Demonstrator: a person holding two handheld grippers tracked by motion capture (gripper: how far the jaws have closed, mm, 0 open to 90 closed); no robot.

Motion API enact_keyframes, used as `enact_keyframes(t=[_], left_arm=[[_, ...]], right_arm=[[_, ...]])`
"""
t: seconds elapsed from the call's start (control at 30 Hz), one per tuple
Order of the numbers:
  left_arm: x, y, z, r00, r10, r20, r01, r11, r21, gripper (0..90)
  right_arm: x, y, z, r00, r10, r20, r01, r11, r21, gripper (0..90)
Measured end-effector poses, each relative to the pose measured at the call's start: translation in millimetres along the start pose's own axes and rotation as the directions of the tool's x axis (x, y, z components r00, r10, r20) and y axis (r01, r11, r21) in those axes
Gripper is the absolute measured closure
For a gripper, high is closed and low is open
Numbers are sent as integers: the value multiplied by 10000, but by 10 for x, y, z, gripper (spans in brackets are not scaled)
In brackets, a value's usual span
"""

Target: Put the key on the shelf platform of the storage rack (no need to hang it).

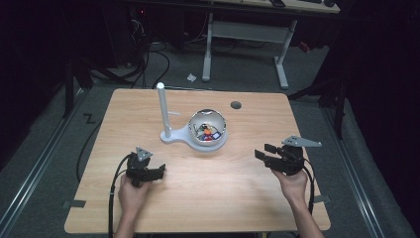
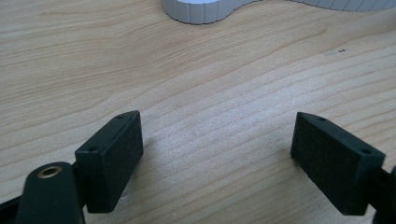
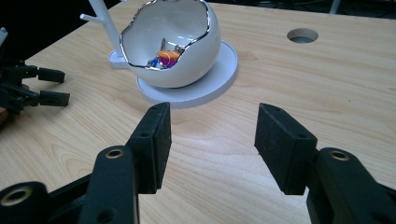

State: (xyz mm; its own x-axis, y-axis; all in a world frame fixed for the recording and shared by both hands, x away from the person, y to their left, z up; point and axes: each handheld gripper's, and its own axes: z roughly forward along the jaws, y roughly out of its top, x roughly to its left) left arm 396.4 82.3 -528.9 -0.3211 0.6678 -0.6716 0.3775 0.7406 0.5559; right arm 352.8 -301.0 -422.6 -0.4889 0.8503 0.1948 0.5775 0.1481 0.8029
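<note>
both tongs hover low over the wooden bench (image 1: 208, 198), the left tongs (image 2: 217, 158) and right tongs (image 3: 210, 144) spread with nothing between them. mid-bench, a white bowl (image 1: 208, 126) of small colourful items sits on a white stand (image 1: 171, 136) with an upright post.

Items in bowl (image 3: 169, 44) too small to ID; stand (image 2: 201, 9) cut off at top edge.
</note>
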Motion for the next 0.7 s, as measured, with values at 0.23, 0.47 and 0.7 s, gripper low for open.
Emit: enact_keyframes(t=[0.23,0.47,0.7], left_arm=[[-2,-1,-1,10000,-39,-26,39,10000,5,172],[2,0,0,10000,27,10,-27,10000,6,172],[1,0,0,10000,24,9,-24,10000,2,172]], right_arm=[[-2,-116,72,9997,204,-100,-202,9996,184,463],[4,-244,179,9995,281,-120,-276,9987,436,463],[2,-366,244,9996,277,93,-282,9975,644,464]])
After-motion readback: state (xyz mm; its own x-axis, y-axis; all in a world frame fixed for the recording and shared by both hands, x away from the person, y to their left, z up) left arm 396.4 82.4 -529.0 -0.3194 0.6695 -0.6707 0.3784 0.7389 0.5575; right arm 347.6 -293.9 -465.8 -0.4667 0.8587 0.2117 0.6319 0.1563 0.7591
